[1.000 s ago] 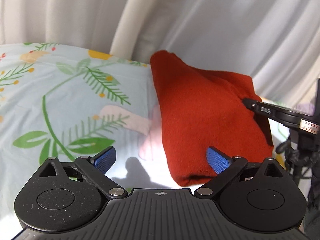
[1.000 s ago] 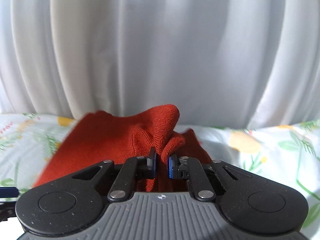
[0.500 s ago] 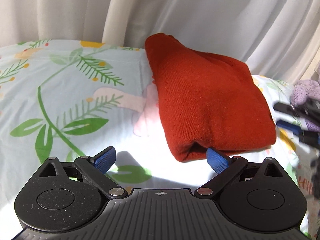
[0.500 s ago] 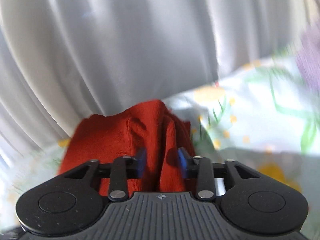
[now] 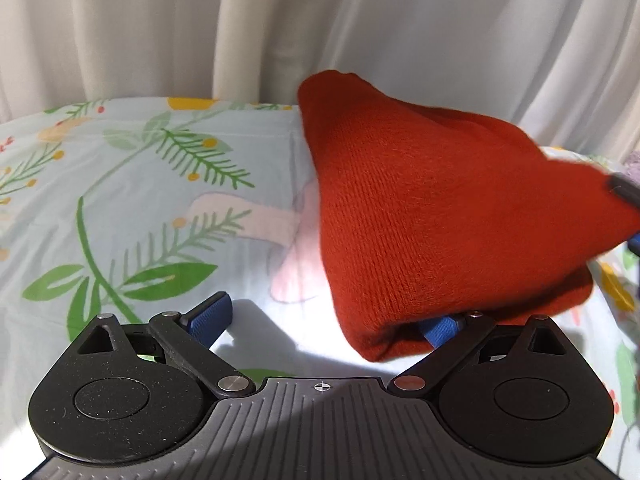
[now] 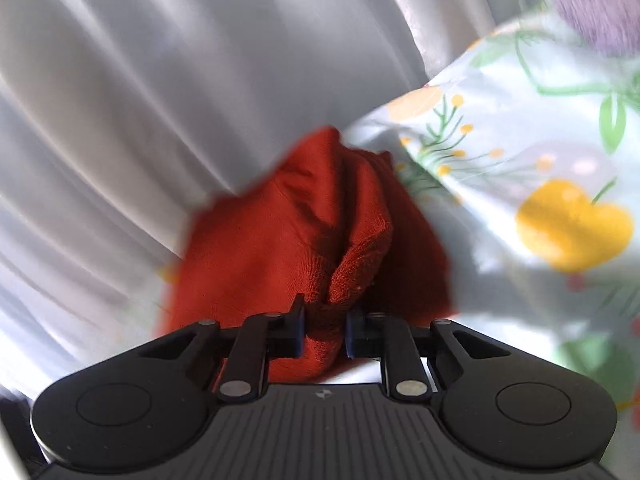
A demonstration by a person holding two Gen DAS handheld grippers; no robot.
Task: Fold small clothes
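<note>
A: What fills most of what you see?

B: White curtains hang in folds behind everything. In front of them lies a pale blue floral sheet, printed with green fern sprigs and yellow blossoms. I cannot tell what is underneath the sheet.

A: And the garment?

B: A red knit garment sits on the sheet, already doubled into a thick bundle. Taking it as the landmark: the curtains rise right behind its far peak, and bare printed sheet stretches away on its left side. At its right edge a dark blurred shape crosses the knit; I take it for part of my other tool.

A: Your left side?

B: My left gripper has its fingers spread wide and grips nothing. The left blue pad sits over bare sheet beside the garment, and the right pad is tucked beneath the garment's near folded corner.

A: The right side?

B: My right gripper is pinched down on a bunched ridge of the red knit garment, fingers nearly together with cloth wedged between the pads. Its view is tilted, and a blurred purple fuzzy thing lies beyond the garment on the sheet.
</note>
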